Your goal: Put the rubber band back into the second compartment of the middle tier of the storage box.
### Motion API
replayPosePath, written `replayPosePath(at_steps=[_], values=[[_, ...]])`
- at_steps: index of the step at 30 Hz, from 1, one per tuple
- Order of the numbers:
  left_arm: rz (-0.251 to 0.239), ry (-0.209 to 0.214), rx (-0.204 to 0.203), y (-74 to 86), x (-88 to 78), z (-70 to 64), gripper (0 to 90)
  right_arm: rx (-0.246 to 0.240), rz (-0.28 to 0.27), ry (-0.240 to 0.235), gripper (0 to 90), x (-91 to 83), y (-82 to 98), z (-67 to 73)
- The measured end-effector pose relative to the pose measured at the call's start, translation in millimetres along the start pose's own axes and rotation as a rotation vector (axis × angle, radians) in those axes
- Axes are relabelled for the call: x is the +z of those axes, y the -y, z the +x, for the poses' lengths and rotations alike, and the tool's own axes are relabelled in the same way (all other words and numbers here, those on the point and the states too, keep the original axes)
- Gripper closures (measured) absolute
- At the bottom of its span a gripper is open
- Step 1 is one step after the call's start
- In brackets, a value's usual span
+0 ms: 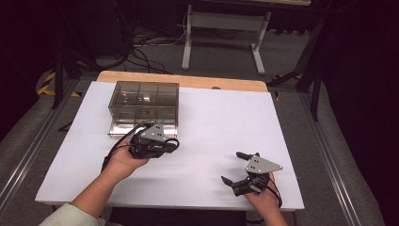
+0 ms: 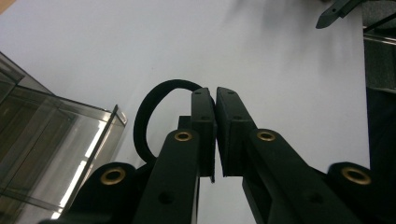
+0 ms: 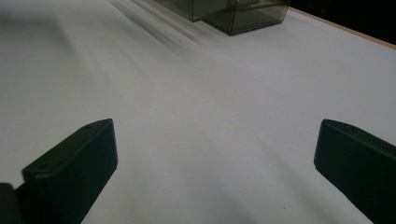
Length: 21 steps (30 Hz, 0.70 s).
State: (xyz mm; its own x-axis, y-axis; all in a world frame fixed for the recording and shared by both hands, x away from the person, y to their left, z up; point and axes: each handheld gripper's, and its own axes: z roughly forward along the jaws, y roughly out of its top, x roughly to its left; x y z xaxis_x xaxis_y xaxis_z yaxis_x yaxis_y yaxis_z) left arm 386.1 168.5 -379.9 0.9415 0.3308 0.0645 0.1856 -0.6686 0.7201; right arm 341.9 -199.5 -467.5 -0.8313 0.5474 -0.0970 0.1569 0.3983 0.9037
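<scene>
A: Starting at the left, the smoky clear organizer box (image 1: 144,107) is sitting toward the far side of the white table (image 1: 211,122), and the left gripper (image 1: 173,144) is hovering just in front of its near edge.

B: And what is it carrying? In the left gripper view its jaws are pressing nearly together, and a black rubber loop (image 2: 148,116) is curling out from between them on the box side.

A: Pinching that loop, I'd say (a band or an O-ring, too dark for me to tell which). The box's near wall (image 2: 70,135) is lying just beside it, apart from it.

B: Moving right, the right gripper (image 1: 232,167) is resting near the table's front edge, well apart from the box, with its jaws spreading wide over bare white surface.

A: If the loop is going into a compartment, I'd be lifting it above the rim first, so it isn't catching on the wall, then lowering straight down before releasing.

B: And the right one could be steadying the box, since that light plastic is likely sliding easily.
</scene>
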Motion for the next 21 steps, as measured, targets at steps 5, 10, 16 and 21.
replayPosePath(at_steps=[5,10,16,21], values=[[-0.005,-0.020,-0.024,1.6,-4.2,5.0,86.2,0.000,0.000,0.000,0.3,0.0,0.0,0.0],[-0.011,-0.047,-0.047,3.7,-8.4,8.6,86.3,0.000,0.000,0.000,0.3,0.1,0.0,0.0],[-0.010,-0.074,-0.063,7.6,-13.0,15.5,86.2,0.000,0.001,0.000,0.3,0.1,0.0,0.0],[-0.007,-0.096,-0.088,11.2,-16.4,20.2,86.1,0.000,0.000,0.000,0.3,0.1,0.0,0.0]])
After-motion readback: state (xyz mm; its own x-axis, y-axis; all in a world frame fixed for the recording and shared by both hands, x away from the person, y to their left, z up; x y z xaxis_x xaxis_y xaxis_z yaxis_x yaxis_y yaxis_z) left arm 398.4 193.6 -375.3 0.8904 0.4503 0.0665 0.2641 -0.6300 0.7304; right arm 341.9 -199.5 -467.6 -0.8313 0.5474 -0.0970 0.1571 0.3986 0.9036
